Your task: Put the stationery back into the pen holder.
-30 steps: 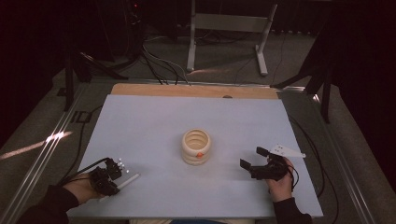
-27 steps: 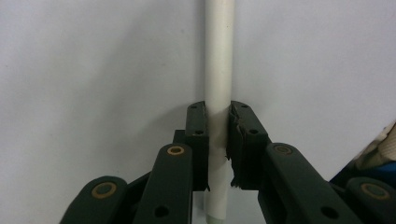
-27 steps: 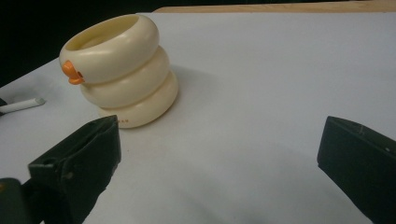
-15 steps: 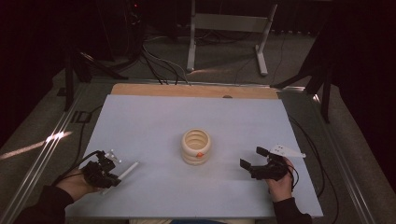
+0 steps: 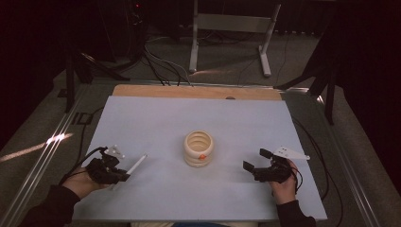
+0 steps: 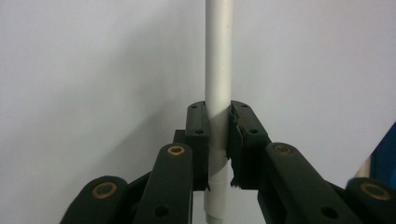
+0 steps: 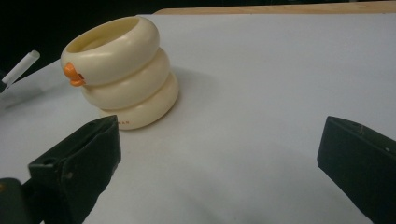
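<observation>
Left gripper view: left gripper (image 6: 218, 140) clenches the white tube (image 6: 218, 70) upright between its jaws; right gripper (image 7: 219, 154) gapes, ringed holder (image 7: 122, 74) ahead — aim the tube centrally.

The white rod (image 6: 218, 60) runs off the top edge at 12 o'clock in the left gripper view, and its lower bit is tucked behind the left gripper (image 6: 218, 140) pads clamped on it, so can't see either end there. In the right gripper view the right gripper (image 7: 219, 154) has both wide-apart jaws chopped off by the bottom edge, at 7 and 4 o'clock. The cream ringed holder (image 7: 122, 70) hides its own inside from there, and the tiny print near its base is too small to read.
</observation>
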Action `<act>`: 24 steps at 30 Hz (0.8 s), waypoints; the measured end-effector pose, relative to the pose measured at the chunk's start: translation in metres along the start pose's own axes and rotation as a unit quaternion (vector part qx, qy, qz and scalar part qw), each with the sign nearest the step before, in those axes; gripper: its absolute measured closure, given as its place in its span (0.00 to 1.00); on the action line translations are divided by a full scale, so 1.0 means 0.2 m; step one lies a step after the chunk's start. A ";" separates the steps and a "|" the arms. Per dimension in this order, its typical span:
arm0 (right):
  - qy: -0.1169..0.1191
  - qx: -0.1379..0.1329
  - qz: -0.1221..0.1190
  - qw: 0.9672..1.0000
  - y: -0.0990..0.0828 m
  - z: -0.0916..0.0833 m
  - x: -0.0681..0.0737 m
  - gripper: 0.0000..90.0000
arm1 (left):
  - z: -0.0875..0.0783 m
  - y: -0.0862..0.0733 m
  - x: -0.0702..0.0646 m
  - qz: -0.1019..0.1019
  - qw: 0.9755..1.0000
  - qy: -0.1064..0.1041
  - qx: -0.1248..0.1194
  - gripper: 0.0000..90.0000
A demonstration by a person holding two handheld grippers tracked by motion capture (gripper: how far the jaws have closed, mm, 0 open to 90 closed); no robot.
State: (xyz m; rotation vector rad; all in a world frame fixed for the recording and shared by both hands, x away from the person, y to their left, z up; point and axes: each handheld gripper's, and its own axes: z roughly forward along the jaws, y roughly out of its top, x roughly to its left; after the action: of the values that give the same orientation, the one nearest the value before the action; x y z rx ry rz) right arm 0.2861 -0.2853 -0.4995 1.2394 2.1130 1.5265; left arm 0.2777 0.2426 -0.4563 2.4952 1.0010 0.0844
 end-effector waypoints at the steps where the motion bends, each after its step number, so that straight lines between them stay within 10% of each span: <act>1: 0.000 0.000 0.001 1.000 0.00 0.00 0.00 0.00 | 0.00 0.01 0.00 -0.001 1.000 -0.001 -0.007 0.89; 15: 0.000 -0.001 0.001 1.000 0.00 0.00 0.00 0.00 | 0.02 0.11 -0.04 0.003 0.996 -0.025 -0.085 0.89; 24: 0.001 -0.001 0.001 1.000 0.00 0.00 0.00 0.00 | 0.00 0.20 -0.06 0.009 0.989 -0.032 -0.147 0.89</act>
State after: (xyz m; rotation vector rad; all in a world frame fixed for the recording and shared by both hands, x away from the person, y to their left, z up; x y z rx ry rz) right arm 0.2863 -0.2853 -0.4996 1.2396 2.1127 1.5297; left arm 0.2939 0.2087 -0.4372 2.2238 0.8716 0.1451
